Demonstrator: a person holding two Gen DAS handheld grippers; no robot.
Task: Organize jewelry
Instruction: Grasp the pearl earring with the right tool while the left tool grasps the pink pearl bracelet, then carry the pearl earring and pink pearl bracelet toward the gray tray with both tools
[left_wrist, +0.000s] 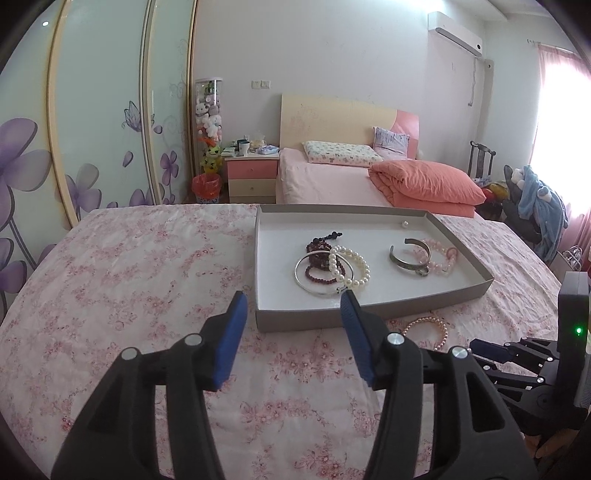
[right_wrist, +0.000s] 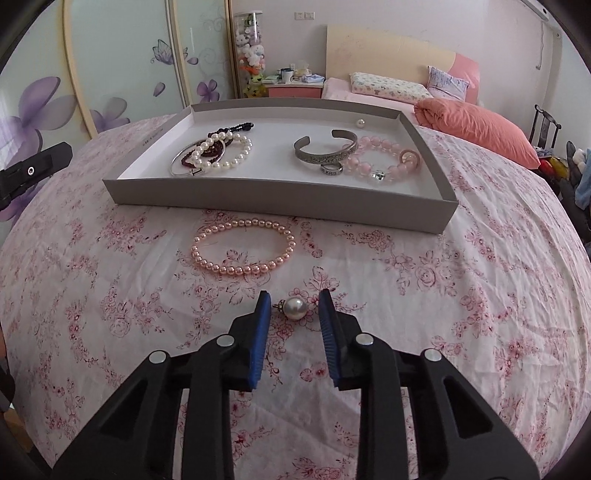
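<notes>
A: What does the right gripper (right_wrist: 291, 308) show?

B: Its jaws stand part open, one on each side of a pearl earring (right_wrist: 293, 307) lying on the floral bedspread (right_wrist: 443, 295). The earring's metal end lies just beside the left jaw; a narrow gap separates the pearl from the right jaw, so no grip is seen.

A: And beyond those jaws?

B: A pink pearl bracelet (right_wrist: 242, 247) lies flat on the bedspread just ahead of them. Farther ahead stands a shallow grey tray (right_wrist: 258, 194). It holds a cluster of a silver bangle (right_wrist: 181, 164), dark red beads (right_wrist: 212, 146) and a white pearl bracelet (right_wrist: 229, 153) ahead and to the left, and a silver cuff (right_wrist: 325, 153), a small ring (right_wrist: 331, 170) and a pink bead bracelet (right_wrist: 384, 160) ahead and to the right. A loose pearl (right_wrist: 360, 123) rests near the tray's far wall.

A: How does the left gripper (left_wrist: 293, 301) stand?

B: Its jaws are open and empty, above the bedspread at the tray's near wall, the right jaw in line with the bangle cluster.
</notes>
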